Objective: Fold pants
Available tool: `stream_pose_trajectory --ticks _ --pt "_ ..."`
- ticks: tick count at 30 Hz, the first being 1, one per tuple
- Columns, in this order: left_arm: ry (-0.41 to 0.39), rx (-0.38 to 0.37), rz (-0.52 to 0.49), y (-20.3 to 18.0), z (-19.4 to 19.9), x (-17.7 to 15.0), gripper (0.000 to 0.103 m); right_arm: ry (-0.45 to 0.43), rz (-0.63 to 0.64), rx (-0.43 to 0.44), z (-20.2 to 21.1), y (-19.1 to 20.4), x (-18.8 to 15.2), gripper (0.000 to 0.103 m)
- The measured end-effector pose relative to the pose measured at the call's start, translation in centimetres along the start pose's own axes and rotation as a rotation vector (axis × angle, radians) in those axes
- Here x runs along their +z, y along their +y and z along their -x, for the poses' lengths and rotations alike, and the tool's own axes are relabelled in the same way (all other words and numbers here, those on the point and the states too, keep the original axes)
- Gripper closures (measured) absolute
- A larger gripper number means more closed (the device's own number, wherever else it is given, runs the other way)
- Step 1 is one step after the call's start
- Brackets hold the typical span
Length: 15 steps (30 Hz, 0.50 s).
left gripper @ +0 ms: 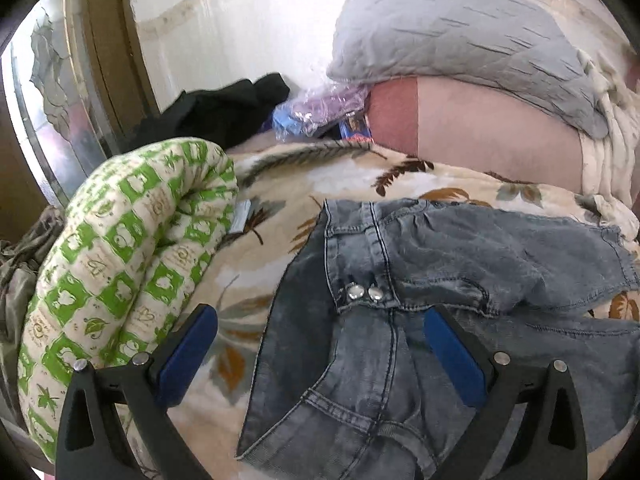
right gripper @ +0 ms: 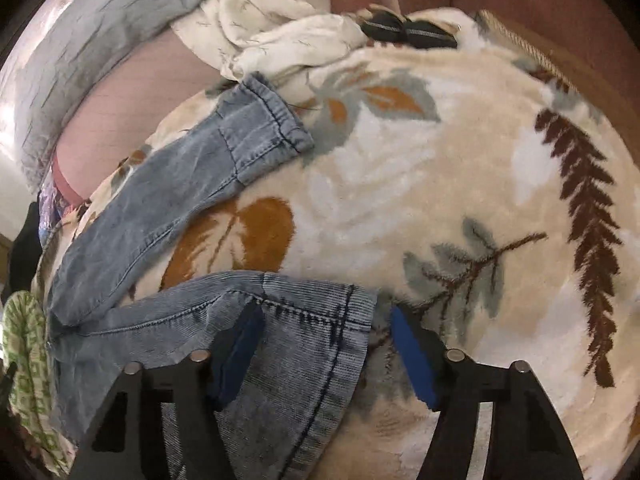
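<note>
Grey-blue jeans (left gripper: 440, 248) lie crumpled on a leaf-patterned blanket (left gripper: 280, 176). In the left wrist view my left gripper (left gripper: 320, 320) is open wide just over the waist. Two shiny buttons (left gripper: 362, 292) sit between its blue pads, which grip nothing. In the right wrist view the two legs spread apart. The far leg (right gripper: 192, 184) runs up to its cuff. The near leg's hem (right gripper: 312, 320) lies between the fingers of my right gripper (right gripper: 326, 320). Its left pad (right gripper: 240, 352) rests against the denim. The right pad (right gripper: 412, 352) stands clear of the cloth, over the blanket (right gripper: 440, 184).
A rolled green-and-cream quilt (left gripper: 120, 248) lies left of the jeans. Behind are a grey pillow (left gripper: 440, 32), a black garment (left gripper: 224, 108) and a plastic bag (left gripper: 316, 112) against the wall. A cream sheet (right gripper: 280, 8) is bunched beyond the far cuff.
</note>
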<state>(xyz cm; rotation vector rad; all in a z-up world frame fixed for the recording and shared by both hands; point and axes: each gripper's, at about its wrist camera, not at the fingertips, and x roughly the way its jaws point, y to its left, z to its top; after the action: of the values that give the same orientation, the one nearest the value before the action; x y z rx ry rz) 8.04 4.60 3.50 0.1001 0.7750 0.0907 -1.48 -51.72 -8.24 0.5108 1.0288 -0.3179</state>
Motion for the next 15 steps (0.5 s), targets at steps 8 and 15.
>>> stream_pose_trajectory --ticks 8,15 --pt "-0.011 0.025 -0.023 0.6 -2.9 -0.6 0.000 -0.174 0.051 -0.142 3.1 0.5 2.6 0.093" --pt "-0.014 0.035 -0.006 1.3 -4.1 -0.3 0.000 -0.219 0.064 -0.259 3.5 -0.2 5.9 0.099"
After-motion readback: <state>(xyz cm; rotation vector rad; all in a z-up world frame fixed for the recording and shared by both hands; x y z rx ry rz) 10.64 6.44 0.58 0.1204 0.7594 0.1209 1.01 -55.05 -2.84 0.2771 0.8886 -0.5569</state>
